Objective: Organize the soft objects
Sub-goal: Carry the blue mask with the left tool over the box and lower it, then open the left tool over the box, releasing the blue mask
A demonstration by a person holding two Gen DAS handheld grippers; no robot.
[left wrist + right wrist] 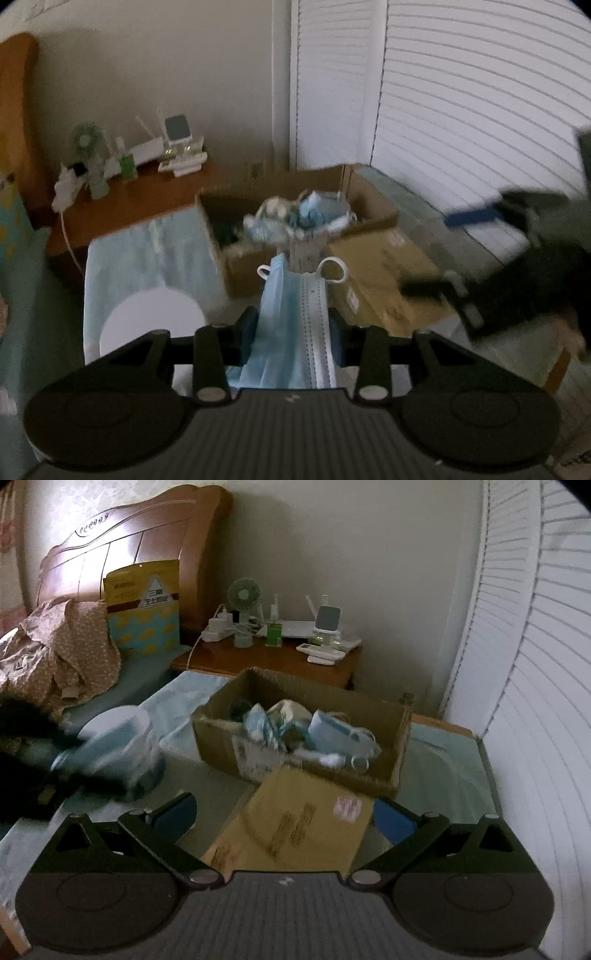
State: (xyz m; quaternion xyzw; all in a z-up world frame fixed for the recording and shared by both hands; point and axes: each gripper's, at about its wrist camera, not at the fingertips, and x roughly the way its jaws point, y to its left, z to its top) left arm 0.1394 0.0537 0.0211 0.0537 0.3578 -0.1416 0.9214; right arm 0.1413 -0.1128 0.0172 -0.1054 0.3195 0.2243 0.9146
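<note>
A stack of light blue face masks [295, 321] with white ear loops stands up between the fingers of my left gripper [295, 326], which is shut on it. Beyond it an open cardboard box [210, 206] holds a loose heap of blue masks [310, 214]. In the right wrist view my right gripper [282, 814] is spread wide open with nothing between its blue pads [391, 819], above a flat brown carton [295, 830] in front of the box [218, 734]. The left wrist view shows the right gripper [447, 251] blurred at the right.
A white round tub [122, 746] stands left of the box on a pale blue cloth [177, 705]. Behind is a wooden nightstand [266, 664] with a small fan [243, 590], a router and chargers. A patterned cloth [62, 653] lies on the bed. White louvered doors [535, 701] close the right side.
</note>
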